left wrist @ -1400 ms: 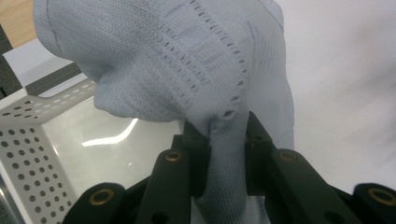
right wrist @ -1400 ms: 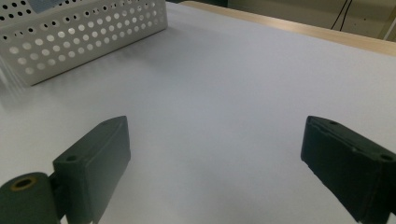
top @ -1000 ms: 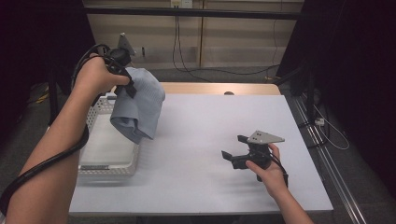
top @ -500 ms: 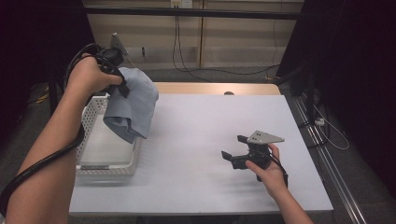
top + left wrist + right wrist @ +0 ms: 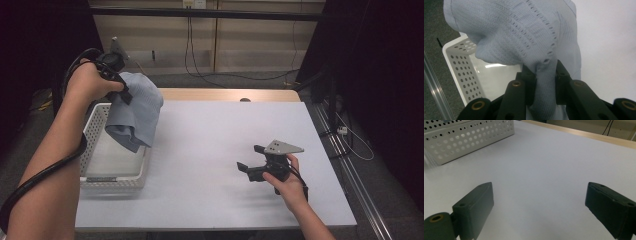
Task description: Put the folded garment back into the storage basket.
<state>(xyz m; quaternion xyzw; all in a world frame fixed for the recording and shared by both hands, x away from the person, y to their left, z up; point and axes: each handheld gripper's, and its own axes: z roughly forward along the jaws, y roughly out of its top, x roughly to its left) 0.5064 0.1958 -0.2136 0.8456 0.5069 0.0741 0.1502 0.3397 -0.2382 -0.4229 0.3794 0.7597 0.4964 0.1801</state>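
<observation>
A pale blue knitted garment (image 5: 136, 111) hangs bunched from my left gripper (image 5: 120, 85), which is raised over the far end of the white perforated basket (image 5: 92, 131). In the left gripper view both black jaws pinch a fold of the garment (image 5: 529, 37), at my left gripper (image 5: 545, 77), with the basket (image 5: 459, 65) below at the left. My right gripper (image 5: 250, 159) rests low on the white table (image 5: 215, 135) at the right, its jaws wide apart. In the right gripper view nothing lies between the jaws of my right gripper (image 5: 539, 202), and the basket (image 5: 466, 137) stands at the far left.
The basket sits along the table's left edge. A wooden strip (image 5: 225, 94) runs along the far edge. Cables (image 5: 200, 55) hang behind the table, and a metal rail (image 5: 345, 165) runs down the right side.
My left gripper has carried the garment leftward and slightly down, from over the table beside the basket to above the basket's far end. The right gripper has stayed put.
</observation>
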